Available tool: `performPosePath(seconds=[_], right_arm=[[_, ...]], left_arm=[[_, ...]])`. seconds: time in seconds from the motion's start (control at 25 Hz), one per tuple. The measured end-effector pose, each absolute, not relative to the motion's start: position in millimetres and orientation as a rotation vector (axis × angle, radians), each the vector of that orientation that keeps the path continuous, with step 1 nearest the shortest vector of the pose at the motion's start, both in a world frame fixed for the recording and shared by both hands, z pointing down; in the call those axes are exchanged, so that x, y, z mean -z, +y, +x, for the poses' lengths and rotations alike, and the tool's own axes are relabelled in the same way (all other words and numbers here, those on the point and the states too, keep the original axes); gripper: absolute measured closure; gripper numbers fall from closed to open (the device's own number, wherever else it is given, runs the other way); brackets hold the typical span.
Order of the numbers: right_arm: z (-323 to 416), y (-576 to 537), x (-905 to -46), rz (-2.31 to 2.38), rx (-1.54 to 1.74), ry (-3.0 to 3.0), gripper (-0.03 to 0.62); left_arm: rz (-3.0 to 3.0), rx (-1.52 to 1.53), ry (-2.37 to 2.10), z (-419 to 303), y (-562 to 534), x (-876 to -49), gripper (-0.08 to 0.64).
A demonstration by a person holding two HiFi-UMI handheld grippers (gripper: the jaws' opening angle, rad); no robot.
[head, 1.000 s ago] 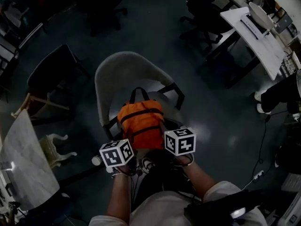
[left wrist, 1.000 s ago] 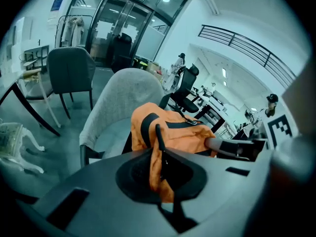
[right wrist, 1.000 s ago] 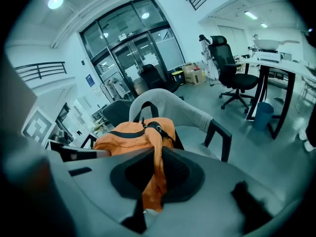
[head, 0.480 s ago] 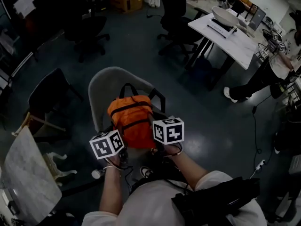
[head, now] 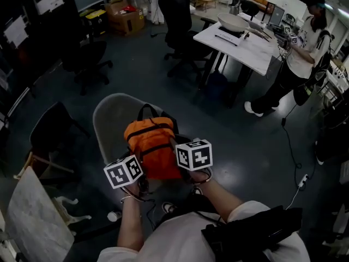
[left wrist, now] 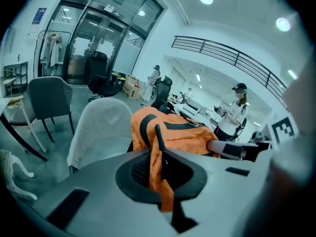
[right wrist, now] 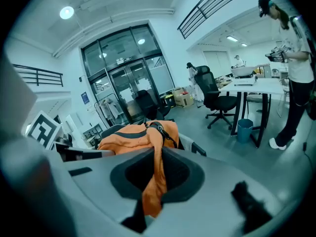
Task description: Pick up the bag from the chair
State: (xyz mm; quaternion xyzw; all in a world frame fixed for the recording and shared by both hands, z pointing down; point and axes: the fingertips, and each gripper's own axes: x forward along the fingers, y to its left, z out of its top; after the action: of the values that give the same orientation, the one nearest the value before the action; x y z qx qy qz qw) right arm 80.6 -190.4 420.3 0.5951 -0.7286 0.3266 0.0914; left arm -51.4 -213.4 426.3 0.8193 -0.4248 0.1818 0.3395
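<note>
An orange bag (head: 150, 146) with black straps hangs between my two grippers, over the seat of a grey shell chair (head: 109, 119). My left gripper (head: 136, 170) is shut on an orange fold of the bag (left wrist: 159, 174) at its left near corner. My right gripper (head: 182, 158) is shut on another orange fold (right wrist: 155, 181) at its right near corner. The bag's body (left wrist: 182, 135) (right wrist: 128, 135) rises just beyond both sets of jaws. The chair's back (left wrist: 98, 127) stands behind it. The bag hides the seat, so I cannot tell whether its bottom still touches it.
A white table (head: 245, 45) with a bowl stands at the back right, and a person (head: 297, 59) stands beside it. Black office chairs (head: 180, 15) and cardboard boxes (head: 125, 18) lie further back. A dark chair (head: 52, 127) and a marble tabletop (head: 30, 222) are at the left.
Both grippers have risen with the bag held between them, lifting it up off the seat. The head view has tipped up, showing more of the room behind the chair.
</note>
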Motion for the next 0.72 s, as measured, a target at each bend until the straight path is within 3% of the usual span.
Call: performPosePath(seconds=[0.72], right_arm=[[165,-88,-406,1.781,-0.995,-2.189,0.541]], left_arm=[[2.183,-0.534,-1.104,33,-119,-405,0.541]])
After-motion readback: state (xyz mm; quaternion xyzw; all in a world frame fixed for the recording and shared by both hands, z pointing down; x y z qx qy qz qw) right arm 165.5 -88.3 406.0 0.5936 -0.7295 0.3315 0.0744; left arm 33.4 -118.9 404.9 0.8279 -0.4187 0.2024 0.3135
